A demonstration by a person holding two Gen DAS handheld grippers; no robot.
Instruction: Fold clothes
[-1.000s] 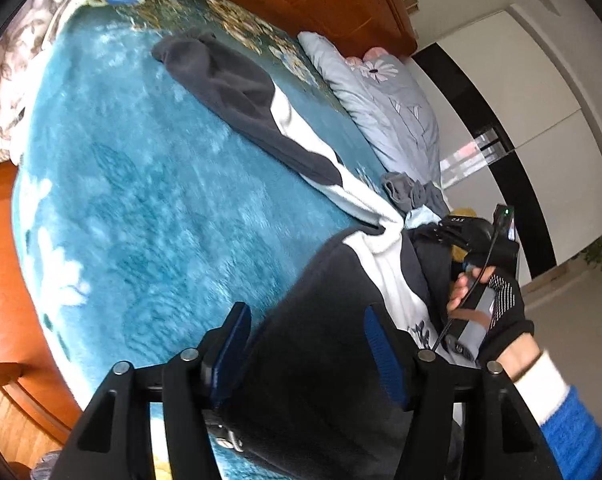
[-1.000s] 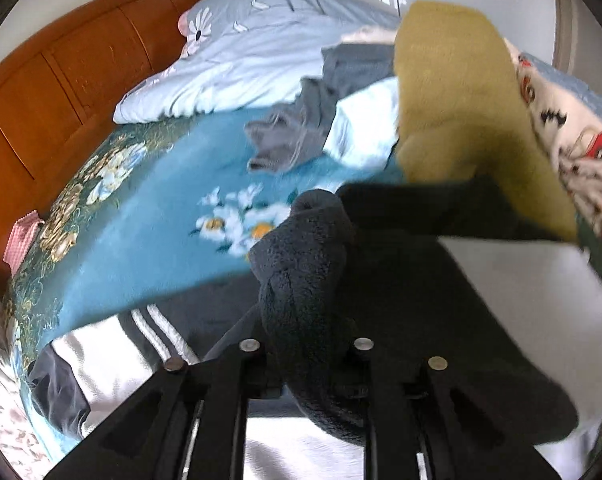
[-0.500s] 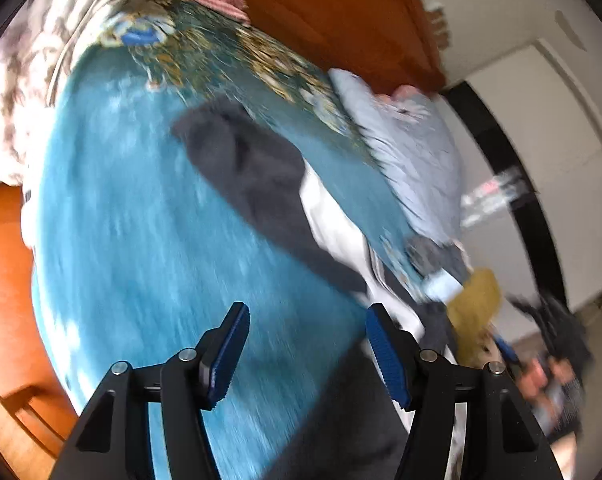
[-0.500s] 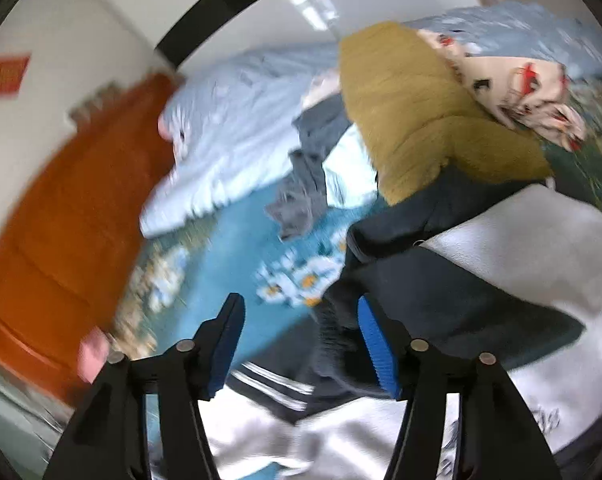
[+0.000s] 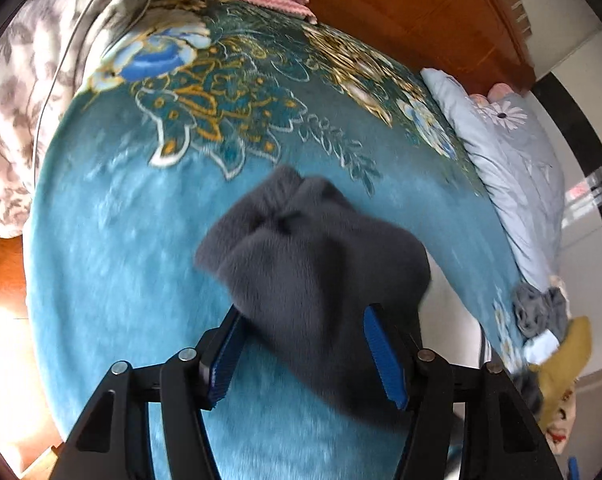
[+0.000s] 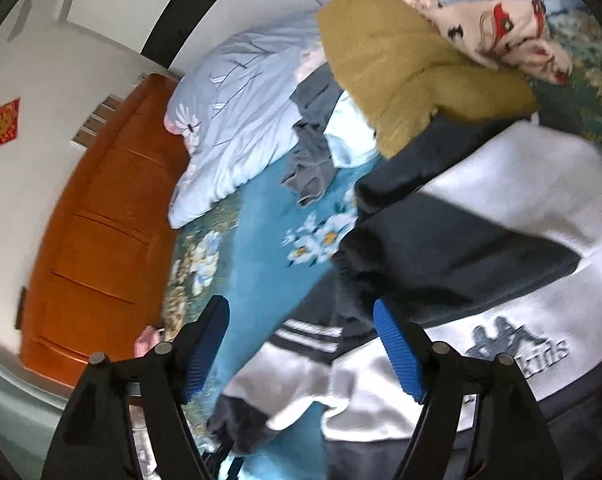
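Nearest the left hand-held gripper (image 5: pixel 301 354), a dark grey fleece sleeve (image 5: pixel 317 264) lay between its wide-spread pads without being pinched, its cuff pointing up the bed, likely so the pads could close on it for a fold. The right hand-held gripper (image 6: pixel 301 346) was also spread wide and held nothing; it hovered beside the sweater (image 6: pixel 501 280), whose other dark sleeve lay crossed over the white chest, a placement that fits a fold partly made. The sweater rested on the blue blanket (image 6: pixel 261 240). Beyond it sat a pile of other clothes (image 6: pixel 413 68), and farther off a pale pillow (image 6: pixel 241 120) against the wooden headboard (image 6: pixel 93 240).
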